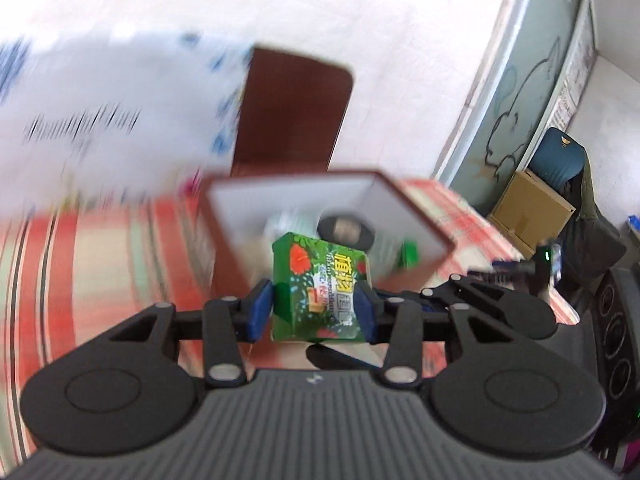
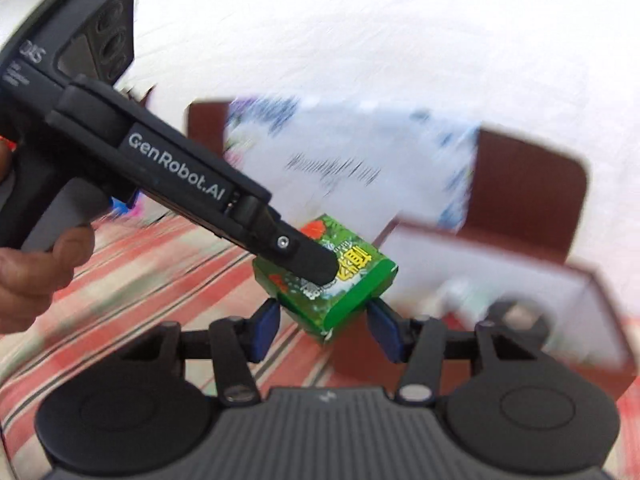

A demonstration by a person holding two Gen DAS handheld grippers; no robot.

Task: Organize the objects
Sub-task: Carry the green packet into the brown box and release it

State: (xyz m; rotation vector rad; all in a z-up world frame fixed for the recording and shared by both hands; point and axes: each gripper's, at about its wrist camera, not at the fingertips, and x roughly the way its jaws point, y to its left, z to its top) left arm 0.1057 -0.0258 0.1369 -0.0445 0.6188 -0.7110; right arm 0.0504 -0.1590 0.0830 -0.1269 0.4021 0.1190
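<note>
A small green box [image 1: 318, 292] with red flowers and yellow characters sits between the blue pads of my left gripper [image 1: 314, 312], which is shut on it, above the striped tablecloth. Just beyond it stands a red-brown storage box [image 1: 408, 220] with a white inside and several items in it. In the right wrist view the left gripper's finger [image 2: 308, 260] lies across the green box [image 2: 352, 292]. My right gripper [image 2: 326, 330] is open, its blue pads either side of the box's lower edge, not pressing it. The storage box [image 2: 500, 264] is at right.
A red, white and green striped cloth [image 1: 100, 264] covers the table. A large white pack with blue print [image 1: 112, 120] stands behind, blurred. A brown chair back [image 1: 292, 116] is beyond the table. A cardboard box [image 1: 528, 208] and a blue chair stand at right.
</note>
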